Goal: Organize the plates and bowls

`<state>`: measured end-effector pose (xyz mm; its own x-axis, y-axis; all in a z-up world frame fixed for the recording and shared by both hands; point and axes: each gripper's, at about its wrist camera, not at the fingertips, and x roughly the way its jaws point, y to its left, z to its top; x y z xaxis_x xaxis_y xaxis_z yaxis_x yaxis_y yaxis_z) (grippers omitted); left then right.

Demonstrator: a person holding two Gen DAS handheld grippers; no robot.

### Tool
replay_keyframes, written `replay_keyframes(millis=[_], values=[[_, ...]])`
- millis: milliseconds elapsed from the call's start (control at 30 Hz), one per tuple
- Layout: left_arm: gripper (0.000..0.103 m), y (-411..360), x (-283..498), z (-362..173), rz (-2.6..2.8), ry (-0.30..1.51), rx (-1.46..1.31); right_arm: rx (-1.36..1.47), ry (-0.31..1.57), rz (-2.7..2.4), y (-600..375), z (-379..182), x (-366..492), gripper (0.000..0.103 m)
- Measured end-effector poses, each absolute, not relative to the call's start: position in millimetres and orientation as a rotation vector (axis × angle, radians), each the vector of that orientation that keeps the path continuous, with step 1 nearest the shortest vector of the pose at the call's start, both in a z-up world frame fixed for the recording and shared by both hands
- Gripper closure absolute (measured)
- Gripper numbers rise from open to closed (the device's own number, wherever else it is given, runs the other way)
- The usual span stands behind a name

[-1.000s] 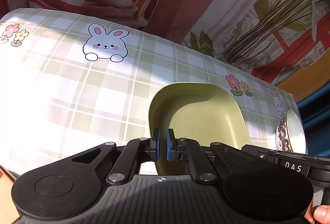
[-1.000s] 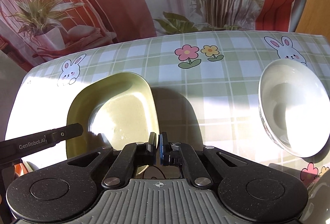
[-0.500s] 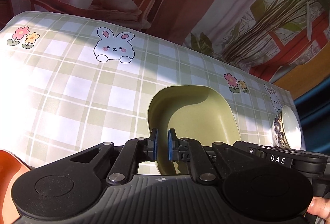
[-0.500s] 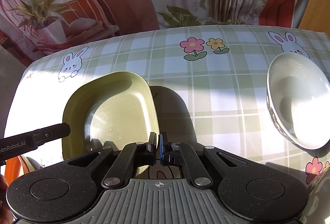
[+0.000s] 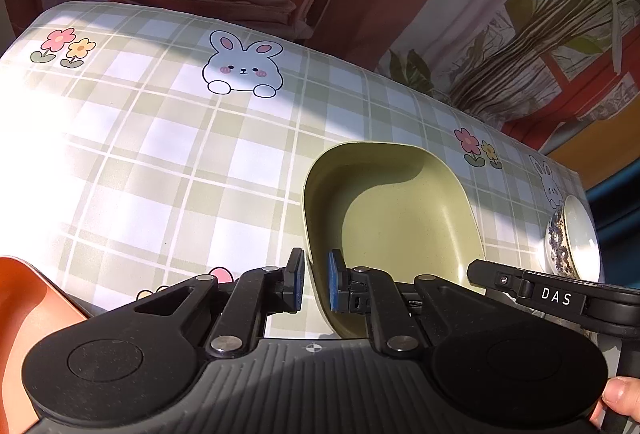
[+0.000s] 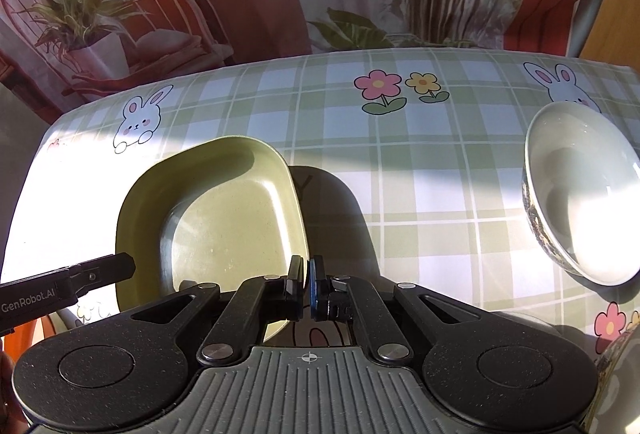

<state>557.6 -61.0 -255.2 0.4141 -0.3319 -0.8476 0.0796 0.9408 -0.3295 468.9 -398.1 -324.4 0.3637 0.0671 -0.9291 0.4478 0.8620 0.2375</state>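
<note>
While gripper bodies hide it, green plate (image 5: 400, 218) near edge unseen.

Green plate (image 5: 400, 218), white bowl (image 6: 584, 194) apart

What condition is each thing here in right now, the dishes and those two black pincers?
green plate: upright, empty, on the tablecloth.
white bowl: upright, empty, apart from the green plate.
left gripper: jaws opening, green plate's rim between them.
right gripper: shut on the green plate's rim.
</note>
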Motion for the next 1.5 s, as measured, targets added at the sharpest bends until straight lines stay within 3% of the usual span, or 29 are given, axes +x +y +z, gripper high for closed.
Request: replay_keyframes(millis=[433, 800, 1133, 1500], values=[[0.090, -41, 534, -214, -0.291, 1.017, -0.180, 0.561, 1.121, -0.232, -373, -287, 446, 0.099], [0.090, 70, 487, -172, -0.289, 0.979, -0.147, 0.619, 1.063, -0.135, -248, -231, 422, 0.095], [0.090, 145, 484, -195, -0.249, 1.019, -0.161, 0.708, 1.119, -0.113, -145, -251, 415, 0.091], [0.090, 153, 491, -231, -0.270, 1.076, -0.153, 0.726, 1.171, -0.126, -129, -271, 412, 0.090]])
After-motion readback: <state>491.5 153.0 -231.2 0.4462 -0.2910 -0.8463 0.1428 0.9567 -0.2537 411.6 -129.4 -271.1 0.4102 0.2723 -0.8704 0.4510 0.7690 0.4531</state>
